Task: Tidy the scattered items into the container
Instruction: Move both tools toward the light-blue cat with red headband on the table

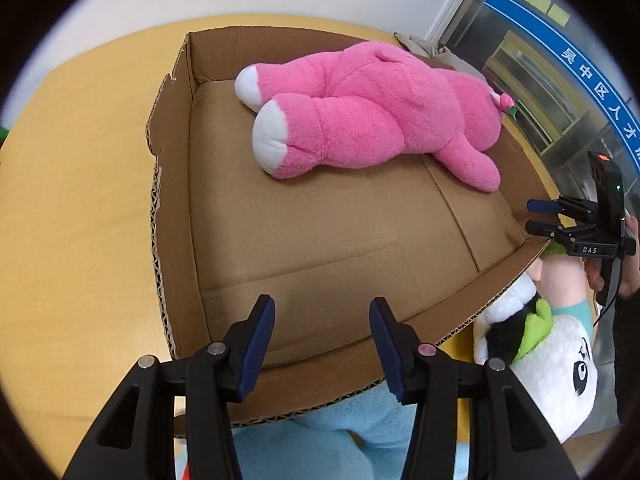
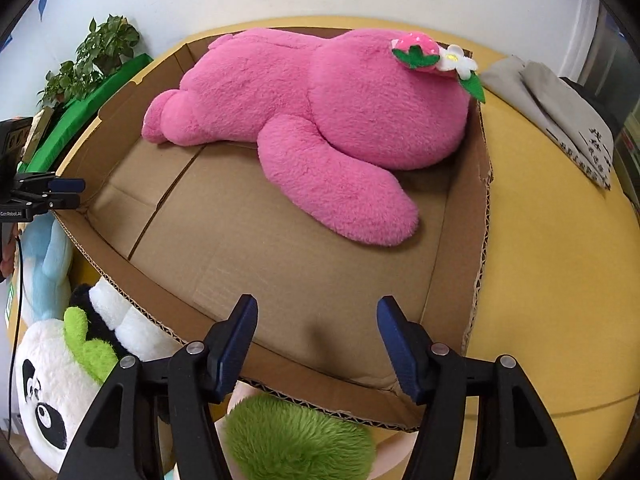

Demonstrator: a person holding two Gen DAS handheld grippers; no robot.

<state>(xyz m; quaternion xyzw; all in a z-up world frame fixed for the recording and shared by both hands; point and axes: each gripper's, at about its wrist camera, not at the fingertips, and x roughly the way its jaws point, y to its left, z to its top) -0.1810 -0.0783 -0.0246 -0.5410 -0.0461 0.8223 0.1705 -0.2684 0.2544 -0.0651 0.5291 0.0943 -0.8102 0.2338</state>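
Cardboard box (image 1: pixel 304 240): pink plush (image 1: pixel 372 108) at far wall, near floor bare; both grippers' fingers (image 1: pixel 260 344) parted, empty.

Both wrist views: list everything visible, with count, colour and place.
cardboard box: one, brown, on yellow table
pink plush: one, lying inside box
panda plush: one, white-black with green, outside near wall
blue plush: one, light blue, outside near wall
green fuzzy plush: one, under right gripper
grey cloth: one, table's far right
potted plant: one, green, beyond box
left gripper: open, empty
right gripper: open, empty
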